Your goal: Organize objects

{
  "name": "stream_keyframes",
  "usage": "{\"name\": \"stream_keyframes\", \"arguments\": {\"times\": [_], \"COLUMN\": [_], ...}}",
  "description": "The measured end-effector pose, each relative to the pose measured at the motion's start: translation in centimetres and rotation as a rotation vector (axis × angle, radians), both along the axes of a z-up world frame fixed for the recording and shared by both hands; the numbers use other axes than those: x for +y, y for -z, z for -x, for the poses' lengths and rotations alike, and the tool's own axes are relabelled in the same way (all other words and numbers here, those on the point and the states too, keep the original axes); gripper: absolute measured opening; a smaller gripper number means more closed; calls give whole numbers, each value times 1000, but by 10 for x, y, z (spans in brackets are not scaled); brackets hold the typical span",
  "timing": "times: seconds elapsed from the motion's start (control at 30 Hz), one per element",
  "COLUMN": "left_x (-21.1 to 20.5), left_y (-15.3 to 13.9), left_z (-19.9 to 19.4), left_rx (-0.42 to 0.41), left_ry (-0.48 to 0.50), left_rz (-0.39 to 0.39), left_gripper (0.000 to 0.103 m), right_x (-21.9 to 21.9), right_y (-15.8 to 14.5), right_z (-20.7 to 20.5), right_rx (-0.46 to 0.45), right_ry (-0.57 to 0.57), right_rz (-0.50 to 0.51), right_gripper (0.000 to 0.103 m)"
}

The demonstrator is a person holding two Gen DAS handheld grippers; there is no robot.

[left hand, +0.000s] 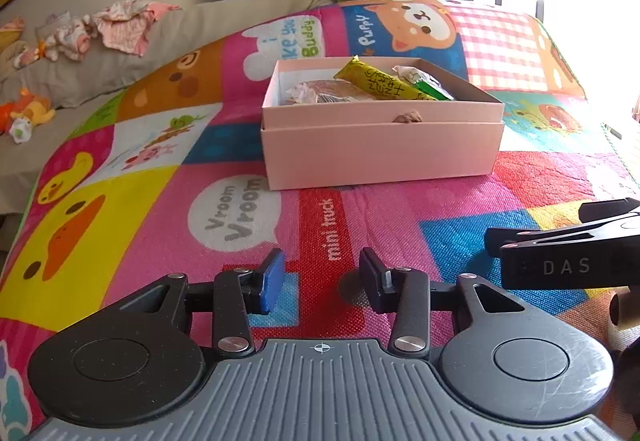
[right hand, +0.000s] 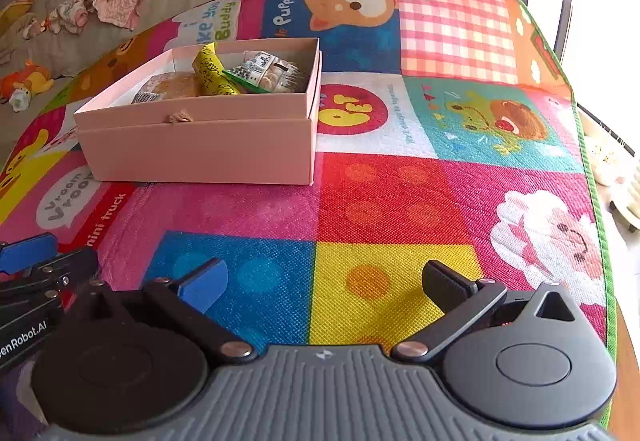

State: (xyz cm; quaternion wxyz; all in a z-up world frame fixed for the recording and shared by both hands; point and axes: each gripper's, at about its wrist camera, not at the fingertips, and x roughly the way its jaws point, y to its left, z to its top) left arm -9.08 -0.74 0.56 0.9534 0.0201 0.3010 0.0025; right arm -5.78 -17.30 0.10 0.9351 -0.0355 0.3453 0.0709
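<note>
Hovering low over the cartoon play mat (right hand: 400, 201), both grippers are empty. The left gripper (left hand: 322, 279) has its fingers parted by a modest gap with nothing between them, and the right gripper (right hand: 324, 281) has its fingers spread wide, also holding nothing. Ahead of the left gripper, well apart from its fingertips, sits the pink box (left hand: 380, 149), its tray nested in a slightly wider base; from the right gripper it lies ahead and off to the left. Inside the box a yellow snack stick (left hand: 380, 81) leans across the middle, with a green-edged packet (left hand: 434, 89) just beside it toward the right wall, a clear bag of small biscuits (right hand: 272, 71) in the far right corner, and a wrapped round pastry (right hand: 172, 87) on the left side. The right gripper's black body pokes in at the left gripper's right edge
</note>
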Motion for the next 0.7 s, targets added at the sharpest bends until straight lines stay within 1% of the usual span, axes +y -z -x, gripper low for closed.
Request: {"name": "stream_keyframes", "arguments": {"times": [0.03,0.13,0.2,0.23,0.33,0.43,0.7], "left_x": [-1,1,2,1,-1,2,0], "left_y": [0,-1,-1,-1,-1,0,0], "left_z": [0,-4,-7,-8,-12,-14,-14], "left_rx": [0,9,19,23,25,24,24], "left_ry": [-2,-8,-7,-4,-7,-12,-13], "left_rz": [-2,28,37,35,28,51,43], "left_gripper": [45,46,49,51,52,53,53], "right_x": [1,2,3,3,2,3,3], "right_y": [0,0,0,0,1,1,2], "right_z": [-1,-3,-2,-2,-2,-3,-2], "right_rx": [4,9,8,8,1,-2,-5], "right_ry": [-11,-27,-27,-26,-12,-6,-6], "right_rz": [-7,-15,-16,-18,-31,-33,-28], "right_gripper": [103,103,103,103,103,103,103]}}
